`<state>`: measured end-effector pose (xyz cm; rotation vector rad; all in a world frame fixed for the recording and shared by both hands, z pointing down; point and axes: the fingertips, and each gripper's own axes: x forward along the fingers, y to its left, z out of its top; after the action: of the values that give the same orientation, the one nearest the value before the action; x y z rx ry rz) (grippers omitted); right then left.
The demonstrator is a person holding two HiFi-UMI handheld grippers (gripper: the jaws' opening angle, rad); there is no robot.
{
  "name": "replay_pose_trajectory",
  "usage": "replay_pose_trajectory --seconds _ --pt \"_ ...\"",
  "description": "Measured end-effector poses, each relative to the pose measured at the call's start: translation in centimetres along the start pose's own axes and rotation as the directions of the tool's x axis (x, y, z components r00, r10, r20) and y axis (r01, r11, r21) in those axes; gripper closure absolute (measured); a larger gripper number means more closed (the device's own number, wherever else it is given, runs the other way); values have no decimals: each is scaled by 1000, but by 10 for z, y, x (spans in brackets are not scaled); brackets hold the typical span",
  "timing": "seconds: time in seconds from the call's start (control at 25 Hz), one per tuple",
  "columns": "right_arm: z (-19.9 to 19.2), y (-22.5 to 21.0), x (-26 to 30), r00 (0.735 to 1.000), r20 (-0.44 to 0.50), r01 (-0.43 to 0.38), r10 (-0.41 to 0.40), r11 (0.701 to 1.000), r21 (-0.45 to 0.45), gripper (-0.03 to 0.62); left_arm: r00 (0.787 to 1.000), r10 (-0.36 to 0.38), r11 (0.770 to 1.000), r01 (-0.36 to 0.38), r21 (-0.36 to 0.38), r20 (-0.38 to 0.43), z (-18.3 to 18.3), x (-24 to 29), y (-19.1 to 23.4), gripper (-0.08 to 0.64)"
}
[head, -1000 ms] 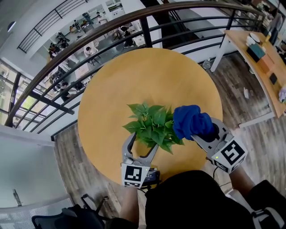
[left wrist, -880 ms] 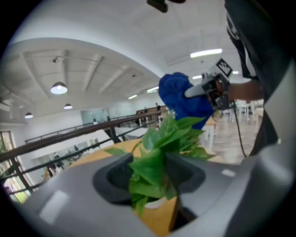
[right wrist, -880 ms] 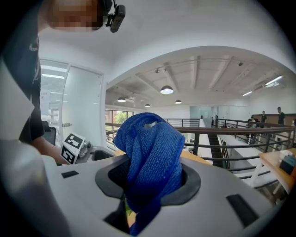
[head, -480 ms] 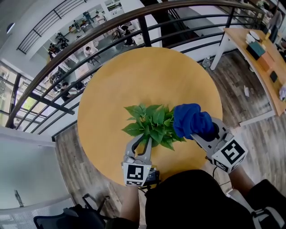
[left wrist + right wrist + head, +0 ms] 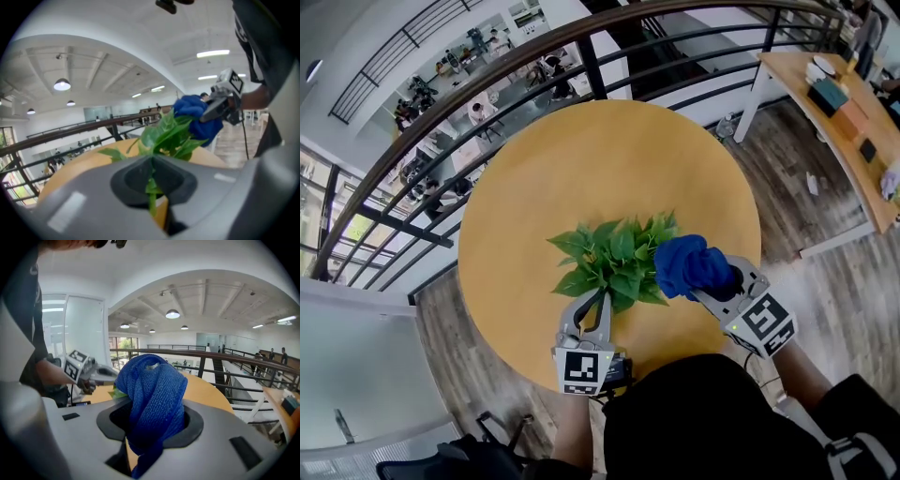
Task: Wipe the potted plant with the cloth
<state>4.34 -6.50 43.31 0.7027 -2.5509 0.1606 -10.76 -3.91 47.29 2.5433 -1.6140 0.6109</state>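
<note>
Head view looks steeply down on the table (image 5: 581,159); both gripper views share the plant (image 5: 614,258) close-up.

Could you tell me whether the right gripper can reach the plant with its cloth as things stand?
Probably yes: the cloth in the right gripper sits at the plant's right side with nothing between. The left gripper, closing on a near leaf, is out of its way.

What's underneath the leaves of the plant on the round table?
From the head view, the plant's leaves cover whatever is beneath them. No pot or soil shows, only the wooden table around them. The blue cloth sits at their right edge.
</note>
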Motion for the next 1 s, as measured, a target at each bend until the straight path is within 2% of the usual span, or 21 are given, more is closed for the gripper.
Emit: replay_pose_trajectory --seconds 0.16,0.32,0.48,0.56,0.64,0.72,0.84,0.92,1.0 --pt "-56 -5 7 987 -154 32 -40 998 -52 430 1000 3 1000 -3 -1 -11 0 4 -2 552" --pt "-88 -30 3 966 -242 94 -92 996 -3 430 1000 -2 1000 2 10 -21 3 8 -2 554" --pt "-123 -55 -6 918 -363 171 -160 985 -2 430 1000 0 1000 0 10 -21 4 8 -3 554" --pt "-129 -69 -12 901 -384 211 -200 977 -13 430 1000 1 1000 -1 10 -20 6 7 -2 554" --pt "-110 -85 -19 915 -323 255 -240 967 5 430 1000 2 1000 -2 10 -21 8 8 0 554" --pt "-65 -95 -24 945 -185 280 -270 960 28 430 1000 4 1000 -4 10 -22 9 7 2 554" --pt "5 -84 -23 971 19 241 -240 971 -16 430 1000 5 1000 -5 14 -25 8 7 0 554" --pt "20 -66 -9 981 46 191 -188 977 -94 430 1000 5 1000 -5 14 -26 6 7 -3 554" --pt "7 -54 14 987 -15 155 -160 974 -165 430 1000 4 1000 -4 14 -29 4 9 -4 554"
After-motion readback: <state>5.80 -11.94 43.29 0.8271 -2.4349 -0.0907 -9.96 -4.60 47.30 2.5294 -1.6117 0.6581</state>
